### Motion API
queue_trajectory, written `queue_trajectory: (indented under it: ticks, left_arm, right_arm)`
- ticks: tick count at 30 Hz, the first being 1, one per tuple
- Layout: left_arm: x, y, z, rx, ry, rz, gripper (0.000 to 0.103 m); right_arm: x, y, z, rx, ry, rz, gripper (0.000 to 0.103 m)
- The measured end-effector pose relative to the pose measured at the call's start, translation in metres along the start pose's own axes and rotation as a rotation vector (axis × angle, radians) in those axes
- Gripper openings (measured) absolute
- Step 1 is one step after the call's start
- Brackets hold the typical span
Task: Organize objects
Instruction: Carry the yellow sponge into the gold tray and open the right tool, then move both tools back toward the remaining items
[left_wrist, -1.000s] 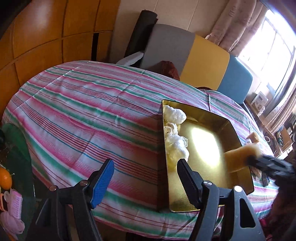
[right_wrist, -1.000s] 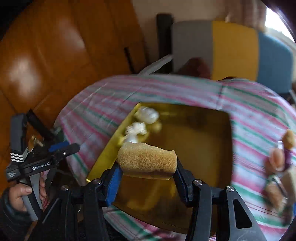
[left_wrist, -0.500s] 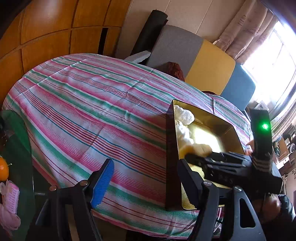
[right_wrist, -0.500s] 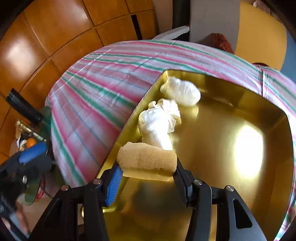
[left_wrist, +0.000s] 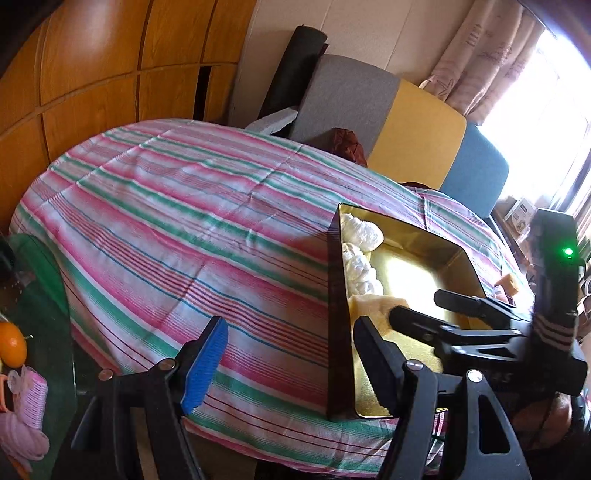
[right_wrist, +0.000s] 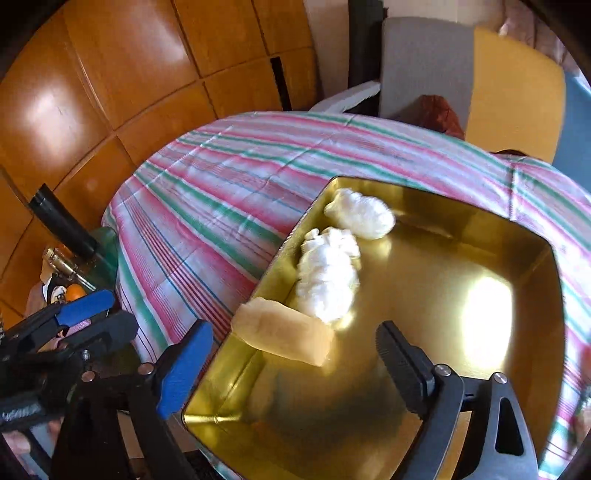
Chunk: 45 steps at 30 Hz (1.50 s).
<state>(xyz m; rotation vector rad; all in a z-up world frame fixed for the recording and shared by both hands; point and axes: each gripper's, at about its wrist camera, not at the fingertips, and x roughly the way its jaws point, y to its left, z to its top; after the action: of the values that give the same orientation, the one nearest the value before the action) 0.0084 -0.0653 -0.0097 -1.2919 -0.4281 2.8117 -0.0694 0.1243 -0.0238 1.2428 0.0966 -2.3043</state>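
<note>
1. The surface (left_wrist: 177, 229) is round and draped in a pink, green and white striped cloth (right_wrist: 229, 192). Behind it stand orange wood panels (left_wrist: 92, 62), a sofa (left_wrist: 417, 122) in grey, yellow and blue blocks, and a curtained bright window (left_wrist: 546, 103).
2. A gold tray (right_wrist: 532, 266) sits on the surface's right side.
3. The left tongs (left_wrist: 288, 354) are spread wide with nothing between them, hanging over the surface's near edge just left of the tray.
4. The right tongs (right_wrist: 291, 362) are also wide apart and hold nothing, poised over the tray's near end.
5. One yellow sponge (right_wrist: 284, 332) lies in the tray against its left wall, free of both pads (right_wrist: 184, 369).
6. Two white crumpled bundles (right_wrist: 328, 277) lie in a row beyond the sponge along the same wall, the nearer one touching it.
7. An orange fruit (left_wrist: 13, 343) sits on a green glass side table (left_wrist: 40, 295) at far left.
</note>
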Motion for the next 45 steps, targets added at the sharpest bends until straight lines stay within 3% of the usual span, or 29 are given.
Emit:
queue_trajectory:
  ticks: [17,26,33,38,42,45]
  left_arm:
    - [-0.022,-0.064,0.000,0.191,-0.054,0.008,0.071]
    - [-0.023,-0.114,-0.003,0.311,-0.045,-0.050,0.071]
    - [-0.017,-0.156,-0.010,0.400,-0.016,-0.098,0.071]
    - [-0.013,-0.190,-0.016,0.475,0.004,-0.129,0.071]
    - [-0.009,-0.220,-0.022,0.536,0.032,-0.183,0.071]
    - [-0.002,-0.246,-0.030,0.582,0.062,-0.225,0.071]
  right_arm:
    - [-0.111,-0.080,-0.038,0.120,-0.179,-0.170,0.098]
    - [-0.163,-0.159,-0.065,0.244,-0.236,-0.316,0.098]
    - [-0.208,-0.235,-0.091,0.362,-0.268,-0.481,0.098]
    - [-0.234,-0.301,-0.120,0.520,-0.310,-0.622,0.099]
    - [-0.248,-0.347,-0.159,0.697,-0.357,-0.683,0.099]
    - [-0.260,-0.373,-0.186,0.893,-0.403,-0.625,0.099]
